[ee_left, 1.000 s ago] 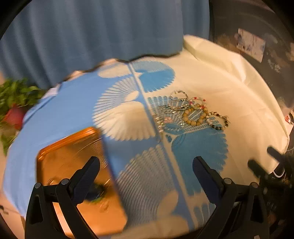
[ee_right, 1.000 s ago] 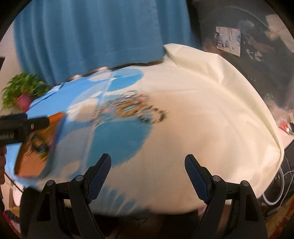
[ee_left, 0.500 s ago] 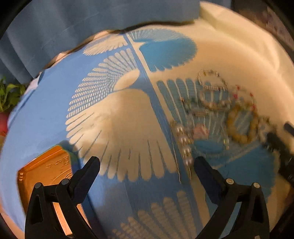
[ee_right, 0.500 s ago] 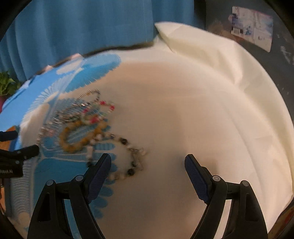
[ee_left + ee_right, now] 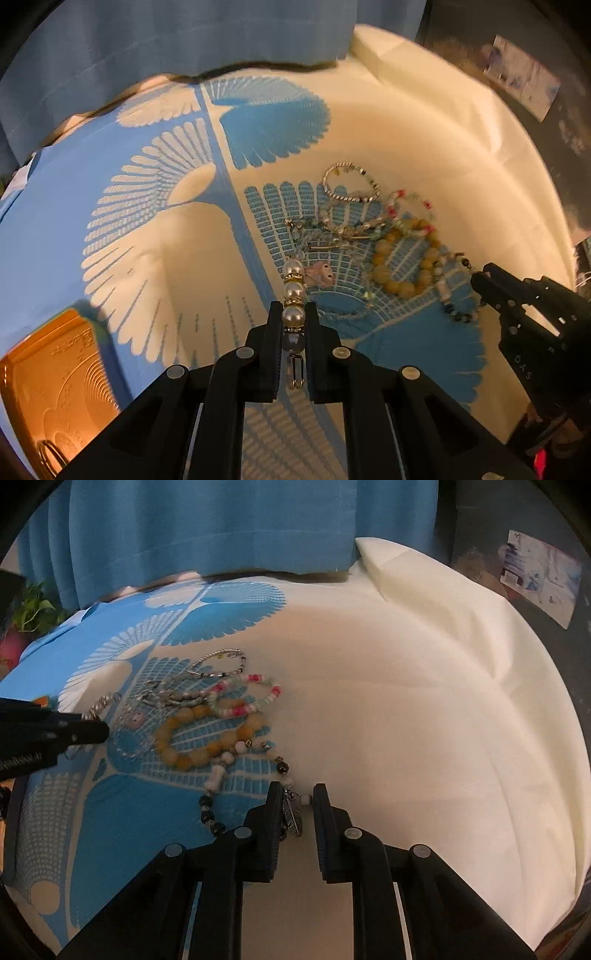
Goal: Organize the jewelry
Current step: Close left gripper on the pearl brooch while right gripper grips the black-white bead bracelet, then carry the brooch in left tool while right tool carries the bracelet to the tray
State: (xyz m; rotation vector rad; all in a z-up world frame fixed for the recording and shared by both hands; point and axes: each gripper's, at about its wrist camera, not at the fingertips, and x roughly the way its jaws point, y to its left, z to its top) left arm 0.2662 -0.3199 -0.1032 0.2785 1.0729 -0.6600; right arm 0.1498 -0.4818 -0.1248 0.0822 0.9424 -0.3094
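A heap of jewelry lies on the blue and cream cloth: a yellow bead bracelet (image 5: 402, 258) (image 5: 207, 738), a silver chain bracelet (image 5: 349, 181) (image 5: 219, 662), a pink and white bead bracelet (image 5: 245, 696). My left gripper (image 5: 293, 317) is shut on a pearl bead strand (image 5: 293, 291) at the heap's left edge. My right gripper (image 5: 297, 801) is closed down around a black and white bead bracelet (image 5: 212, 805) with a silver feather charm (image 5: 292, 814), at the heap's right edge. An orange tray (image 5: 48, 384) lies at the lower left.
A blue curtain (image 5: 207, 528) hangs behind the table. A potted plant (image 5: 26, 616) stands at the far left. The cream cloth (image 5: 424, 709) stretches to the right. Each gripper shows in the other's view: right gripper (image 5: 532, 310), left gripper (image 5: 48, 731).
Both grippers moved forward and down to the jewelry heap and closed, the left on the pearl strand, the right on the black and white bracelet.
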